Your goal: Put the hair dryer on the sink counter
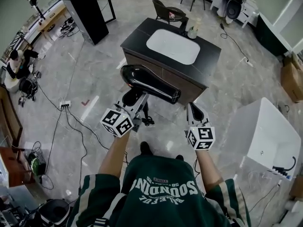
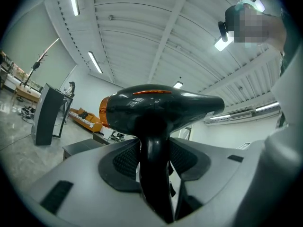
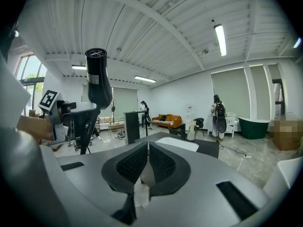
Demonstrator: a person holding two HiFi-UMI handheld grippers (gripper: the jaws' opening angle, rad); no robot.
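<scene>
Pinching hair dryer (image 2: 161, 110) handle: left tool (image 2: 154, 167); right tool (image 3: 147, 160) pressed together, empty; handle base hidden.

Hair dryer (image 1: 149, 83) glossy black, orange rear ring. Desk (image 1: 210, 56) dark, basin (image 1: 173, 46) white. Floor (image 1: 94, 74) grey marbled.

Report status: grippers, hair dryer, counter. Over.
Left gripper shut on hair dryer, by its handle. Right gripper shut, empty. Dryer in the air, short of the sink counter. Bottle at the counter's far edge.

Dark sink counter (image 1: 137, 40) w/ white basin (image 1: 173, 46), bottle (image 1: 192, 31) at back edge
</scene>
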